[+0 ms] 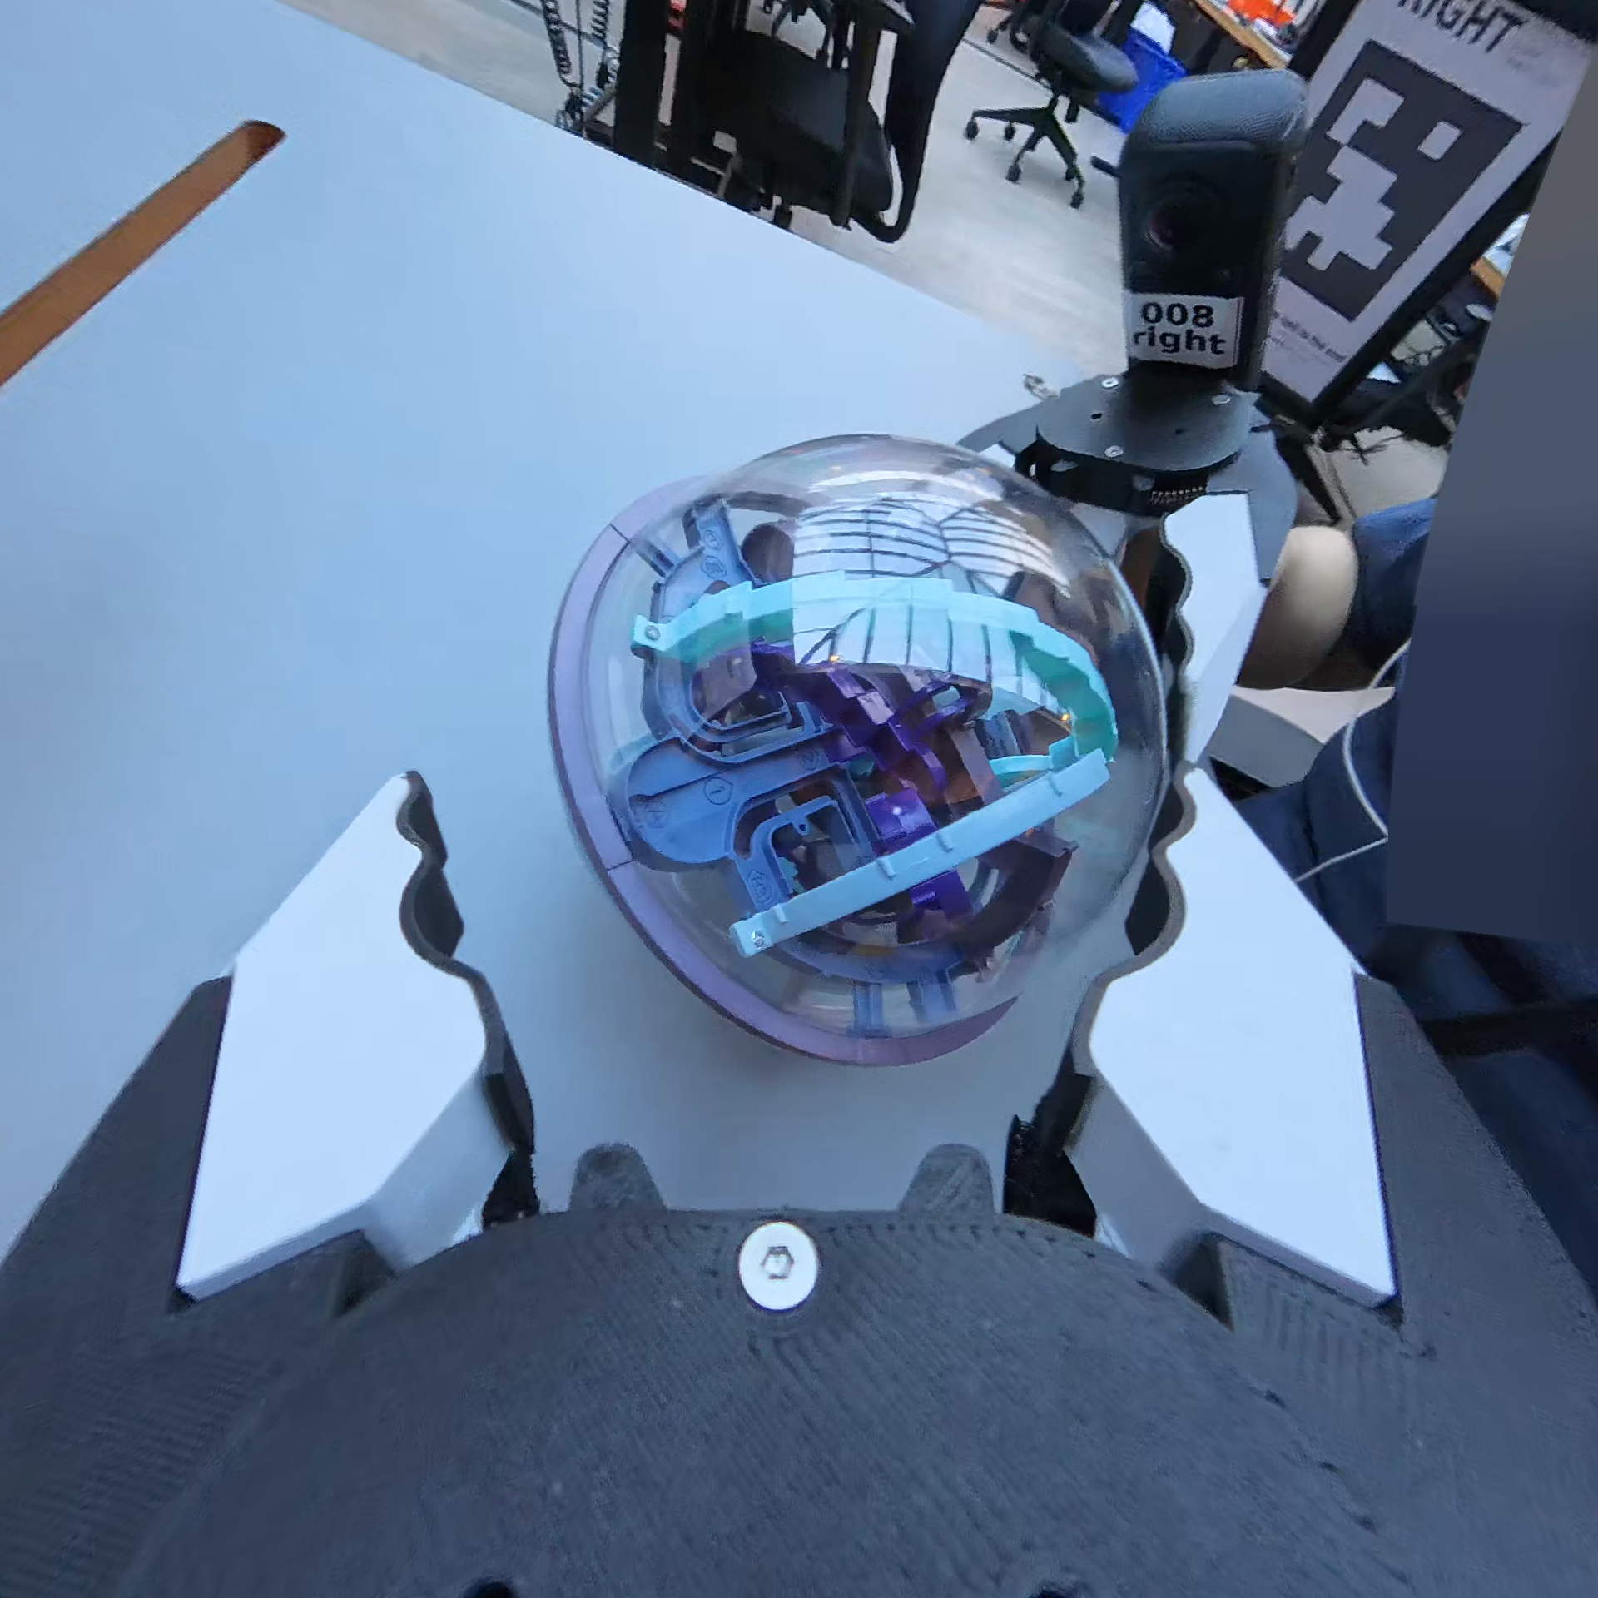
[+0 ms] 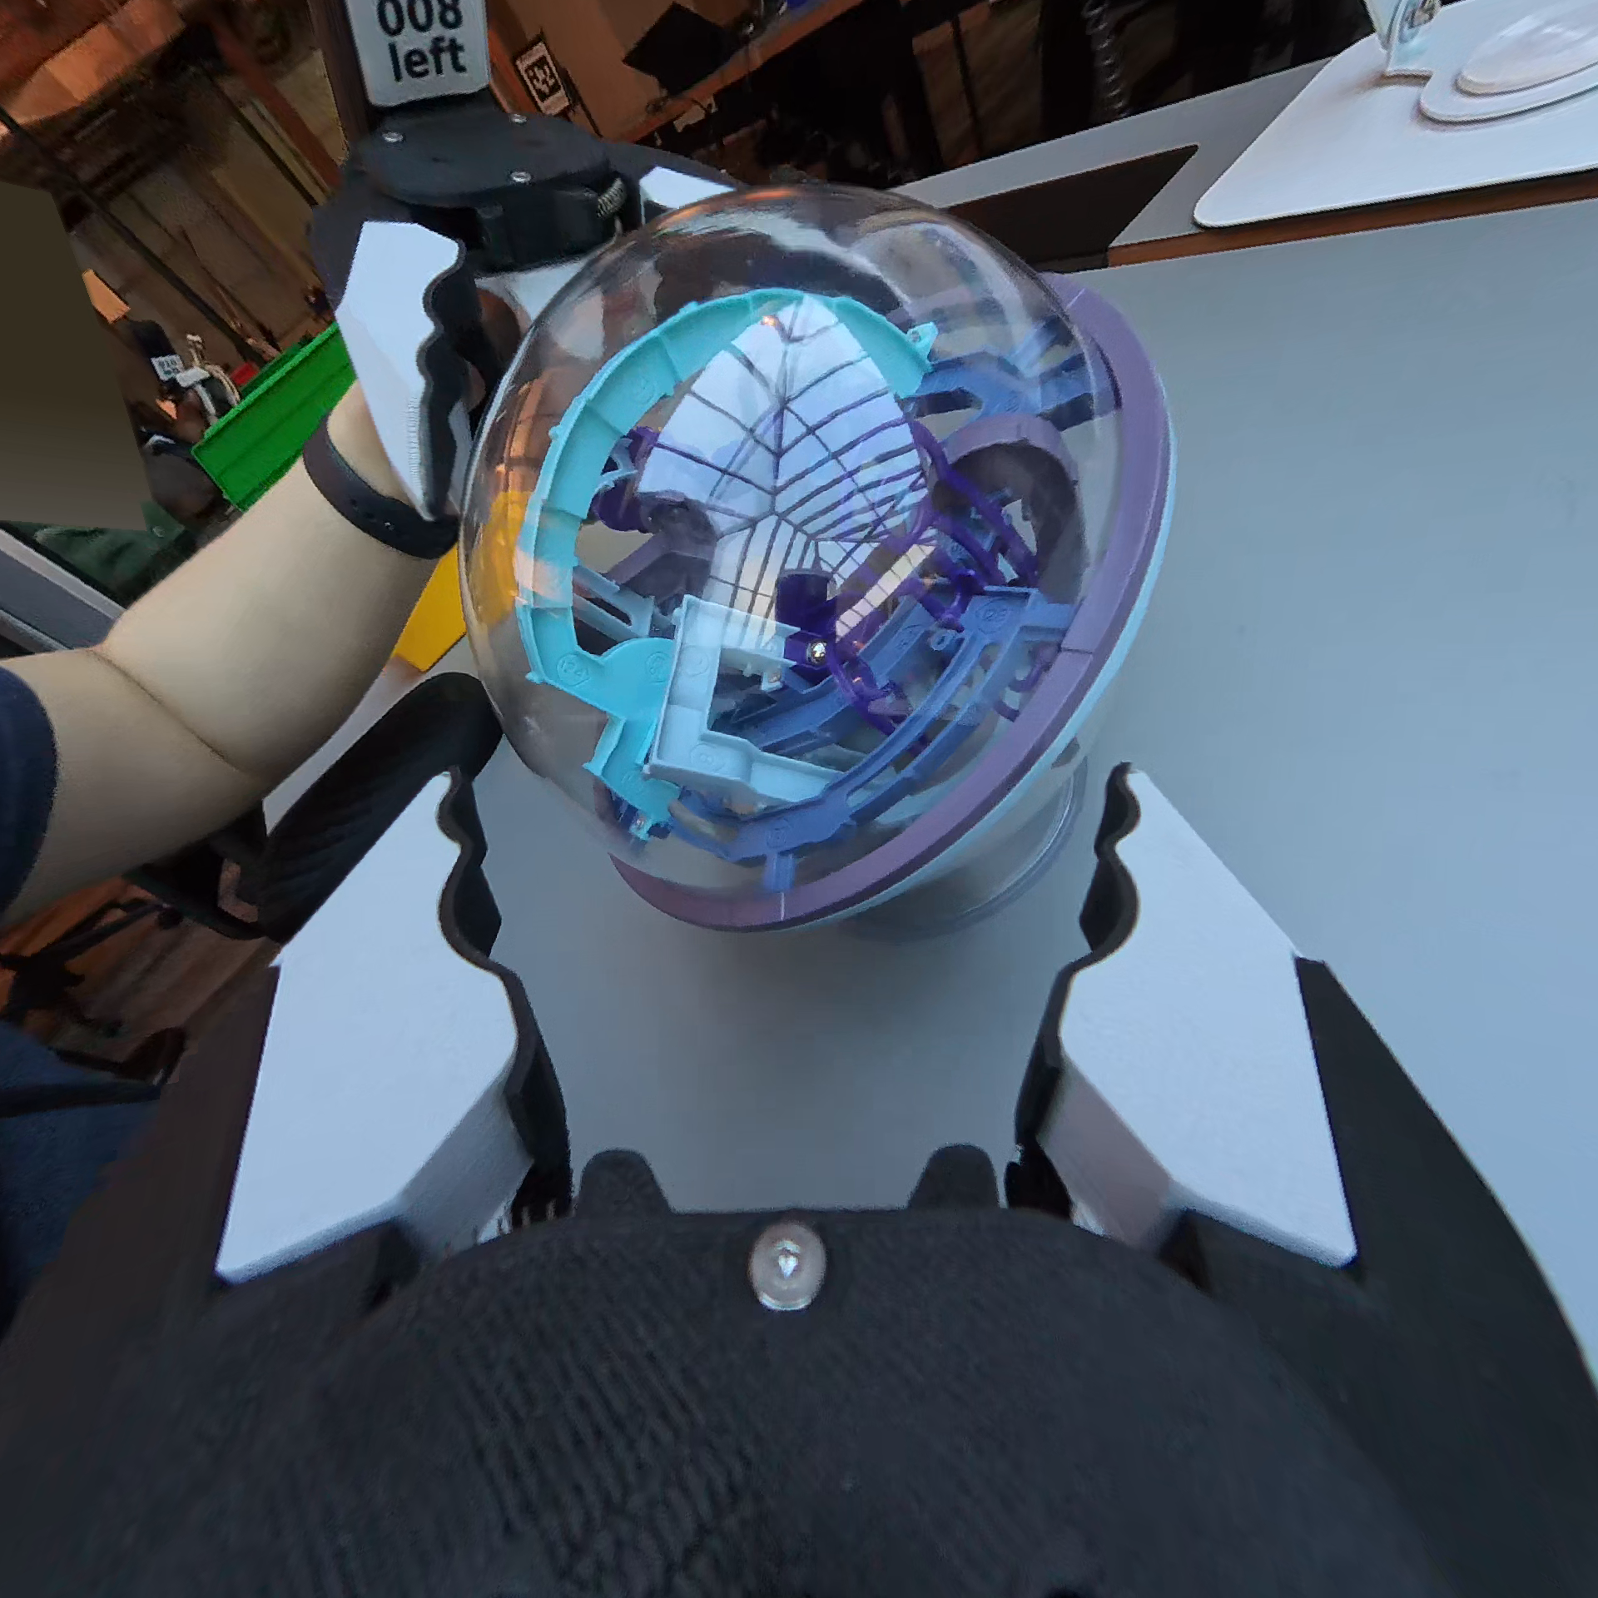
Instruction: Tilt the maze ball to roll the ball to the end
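The maze ball [image 1: 856,752] is a clear sphere with a purple rim and blue, teal and purple tracks inside. It rests tilted on the white table [image 1: 346,484]. My left gripper [image 1: 795,800] is open around it: its right finger sits against the sphere's side and its left finger stands apart. In the right wrist view the maze ball [image 2: 813,553] lies just past my open right gripper [image 2: 787,787], with its lower part between the fingertips. A small metal ball [image 2: 813,650] sits on a purple track near the centre. A left-gripper finger [image 2: 389,363] touches the sphere's far left.
The table has a narrow slot [image 1: 138,233] at the far left. Office chairs [image 1: 1046,95] and a marker board [image 1: 1401,173] stand beyond the table edge. A white mat with a dish [image 2: 1383,147] lies at the back right. A person's forearm [image 2: 216,657] is at the left.
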`<move>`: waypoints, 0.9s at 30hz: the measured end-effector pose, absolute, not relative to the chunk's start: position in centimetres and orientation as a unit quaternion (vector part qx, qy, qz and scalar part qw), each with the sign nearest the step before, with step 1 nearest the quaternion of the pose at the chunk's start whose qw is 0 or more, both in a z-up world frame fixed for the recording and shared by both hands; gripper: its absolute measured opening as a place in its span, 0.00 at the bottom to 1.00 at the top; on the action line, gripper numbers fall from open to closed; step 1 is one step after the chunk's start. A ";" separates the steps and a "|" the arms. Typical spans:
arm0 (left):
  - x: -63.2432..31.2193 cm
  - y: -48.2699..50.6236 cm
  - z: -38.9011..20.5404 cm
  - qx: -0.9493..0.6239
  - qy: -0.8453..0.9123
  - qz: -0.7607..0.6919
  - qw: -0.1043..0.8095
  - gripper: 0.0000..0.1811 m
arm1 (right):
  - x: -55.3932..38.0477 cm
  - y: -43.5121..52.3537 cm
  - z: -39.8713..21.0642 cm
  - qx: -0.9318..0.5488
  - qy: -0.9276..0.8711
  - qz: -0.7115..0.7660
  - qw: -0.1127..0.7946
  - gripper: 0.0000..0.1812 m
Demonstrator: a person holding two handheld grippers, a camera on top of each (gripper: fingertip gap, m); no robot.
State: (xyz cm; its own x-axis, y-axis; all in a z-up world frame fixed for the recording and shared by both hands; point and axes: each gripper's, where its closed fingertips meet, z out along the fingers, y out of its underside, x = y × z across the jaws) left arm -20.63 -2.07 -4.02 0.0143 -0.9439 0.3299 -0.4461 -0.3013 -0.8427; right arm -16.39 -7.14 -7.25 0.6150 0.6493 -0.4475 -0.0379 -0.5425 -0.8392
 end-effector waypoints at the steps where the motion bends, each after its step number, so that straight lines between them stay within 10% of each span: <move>1: -20.5 -2.2 -4.0 -0.657 0.526 -0.470 0.265 0.86 | -16.6 -7.2 -7.4 -0.785 -0.192 0.395 0.436 0.76; 27: -20.7 -3.7 -5.1 -0.633 0.513 -0.509 0.279 0.77 | -16.6 -6.7 -7.4 -0.762 -0.220 0.357 0.493 0.72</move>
State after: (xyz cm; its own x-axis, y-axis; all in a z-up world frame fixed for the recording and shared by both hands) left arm -20.71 -3.68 -5.05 -0.0430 -0.9328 0.3579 -0.3656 -0.3187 -0.8745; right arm -16.61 -6.68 -7.41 0.6487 0.6870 -0.3274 -0.0169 -0.4171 -0.9087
